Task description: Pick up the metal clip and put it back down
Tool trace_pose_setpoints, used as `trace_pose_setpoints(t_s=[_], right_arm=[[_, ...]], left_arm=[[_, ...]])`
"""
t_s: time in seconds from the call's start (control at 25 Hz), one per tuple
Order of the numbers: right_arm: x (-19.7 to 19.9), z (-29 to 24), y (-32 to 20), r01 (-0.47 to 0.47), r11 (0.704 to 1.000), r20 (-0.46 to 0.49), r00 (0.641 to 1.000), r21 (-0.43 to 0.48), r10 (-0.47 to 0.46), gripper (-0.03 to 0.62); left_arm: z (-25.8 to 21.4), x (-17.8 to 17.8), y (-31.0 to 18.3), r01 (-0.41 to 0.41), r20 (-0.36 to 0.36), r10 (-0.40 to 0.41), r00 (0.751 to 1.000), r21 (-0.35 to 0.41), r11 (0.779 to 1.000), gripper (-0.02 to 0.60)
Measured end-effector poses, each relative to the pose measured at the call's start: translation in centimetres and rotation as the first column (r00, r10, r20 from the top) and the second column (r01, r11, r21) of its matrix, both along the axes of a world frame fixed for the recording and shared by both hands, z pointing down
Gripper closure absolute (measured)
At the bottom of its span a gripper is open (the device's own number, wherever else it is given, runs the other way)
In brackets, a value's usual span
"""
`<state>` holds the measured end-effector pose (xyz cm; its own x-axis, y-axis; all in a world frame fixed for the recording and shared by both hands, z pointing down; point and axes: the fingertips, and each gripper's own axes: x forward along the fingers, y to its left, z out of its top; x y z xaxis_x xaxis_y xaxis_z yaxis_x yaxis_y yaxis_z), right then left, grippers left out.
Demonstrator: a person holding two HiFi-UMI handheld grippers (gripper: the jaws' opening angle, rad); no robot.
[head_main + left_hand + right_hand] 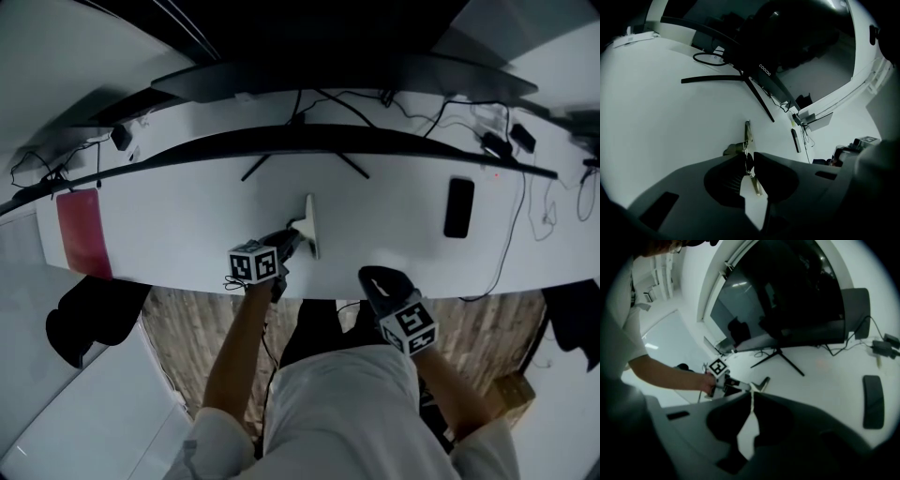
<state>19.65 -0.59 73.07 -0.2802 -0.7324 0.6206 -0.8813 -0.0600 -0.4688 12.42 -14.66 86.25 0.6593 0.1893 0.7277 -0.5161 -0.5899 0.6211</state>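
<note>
A white desk (394, 244) runs beneath a curved monitor (328, 75), with a dark phone (458, 206) lying well to the right. The left gripper (292, 234), held on a bare forearm stretched over the desk's near edge, has its jaws pinched narrowly on one end of the metal clip (310, 225) near mid-desk. Whether the clip touches the surface cannot be told. The right gripper (380, 281) hangs at the desk's edge, its jaws together and empty.
</note>
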Motion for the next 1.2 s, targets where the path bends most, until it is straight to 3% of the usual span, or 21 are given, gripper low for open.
trace_pose_setpoints(t_s=[0.28,0.56,0.72,1.2], right_arm=[[-0.5,-0.4,-0.6,-0.011,1.000,-0.023,1.000,-0.011,0.011,0.560],[-1.4,-1.8,-1.4,-0.008,1.000,-0.069,0.998,-0.010,0.008,0.560],[-2.5,-3.1,-1.8,0.005,1.000,-0.098,0.995,-0.007,-0.005,0.560],[-6.2,-7.7,-4.8,0.049,0.998,-0.208,0.977,0.044,-0.039,0.560]], left_arm=[[-0.3,0.8,0.4,0.058,-0.120,-0.076,0.990,-0.148,0.987,0.545],[-1.1,0.0,0.2,0.036,-0.146,-0.059,0.988,-0.158,0.987,0.546],[-3.0,-1.0,-0.6,0.040,-0.173,-0.061,0.983,-0.126,0.991,0.546],[-10.6,-8.1,-4.2,0.170,-0.284,-0.188,0.940,-0.085,0.982,0.546]])
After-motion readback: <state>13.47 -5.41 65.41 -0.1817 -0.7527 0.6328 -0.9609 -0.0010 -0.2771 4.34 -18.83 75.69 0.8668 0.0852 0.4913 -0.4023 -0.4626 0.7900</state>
